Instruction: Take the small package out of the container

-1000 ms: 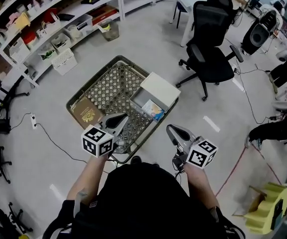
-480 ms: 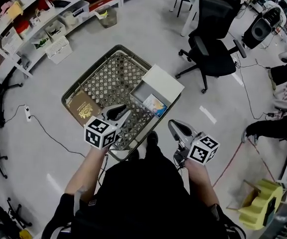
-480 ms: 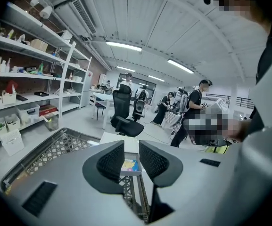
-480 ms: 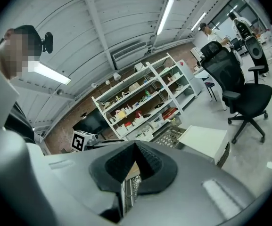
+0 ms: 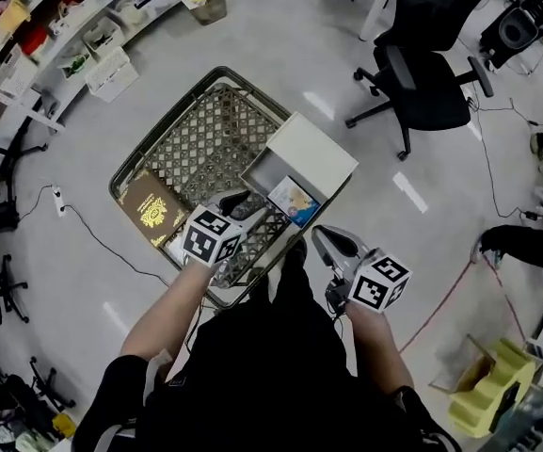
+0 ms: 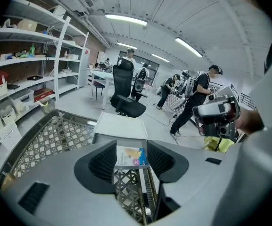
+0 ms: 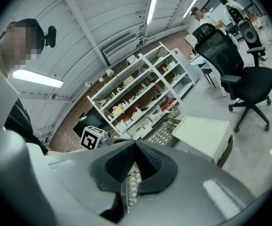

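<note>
Left gripper (image 6: 132, 149), just opening empty, faces small package (image 5: 294, 201).

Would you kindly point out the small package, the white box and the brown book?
small package (image 5: 293, 201): head view, middle of its printed face.
white box (image 5: 311, 152): head view, its flat white top.
brown book (image 5: 151, 207): head view, centre of its cover.

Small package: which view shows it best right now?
Left gripper view: the package sits centred between jaws that have just been opening. Head view shows it smaller, inside the white box. Right gripper view doesn't show it.
</note>
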A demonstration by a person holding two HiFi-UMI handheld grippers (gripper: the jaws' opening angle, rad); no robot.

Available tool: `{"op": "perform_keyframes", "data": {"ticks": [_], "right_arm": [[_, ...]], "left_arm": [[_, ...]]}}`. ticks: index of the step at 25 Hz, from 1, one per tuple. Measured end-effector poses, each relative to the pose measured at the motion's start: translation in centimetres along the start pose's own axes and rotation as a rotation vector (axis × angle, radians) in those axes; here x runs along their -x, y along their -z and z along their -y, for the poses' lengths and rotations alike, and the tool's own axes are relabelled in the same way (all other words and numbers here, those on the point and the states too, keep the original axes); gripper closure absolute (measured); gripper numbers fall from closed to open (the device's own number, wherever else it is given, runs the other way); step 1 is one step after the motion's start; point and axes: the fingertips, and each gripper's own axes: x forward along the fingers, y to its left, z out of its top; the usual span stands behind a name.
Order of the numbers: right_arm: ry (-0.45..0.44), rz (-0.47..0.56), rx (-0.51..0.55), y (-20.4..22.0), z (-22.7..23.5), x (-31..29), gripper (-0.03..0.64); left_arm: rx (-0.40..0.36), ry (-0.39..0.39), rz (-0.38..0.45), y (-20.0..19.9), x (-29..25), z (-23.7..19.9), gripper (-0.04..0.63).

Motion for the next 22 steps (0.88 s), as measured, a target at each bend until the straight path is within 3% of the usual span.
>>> {"op": "perform_keyframes", "data": {"ticks": [9, 22], "right_arm": [[0.035, -0.026, -0.085, 0.0, 5.0, -0.5, 0.606], [0.029, -0.088, -0.138, 0.3, 8.7, -2.7, 0.606]], "left_arm": [[0.002, 0.023, -0.201, 1.7, -9.5, -2.4, 0.383], [-0.055, 0.024, -0.408, 5.3, -15.6, -4.0, 0.360]]}}
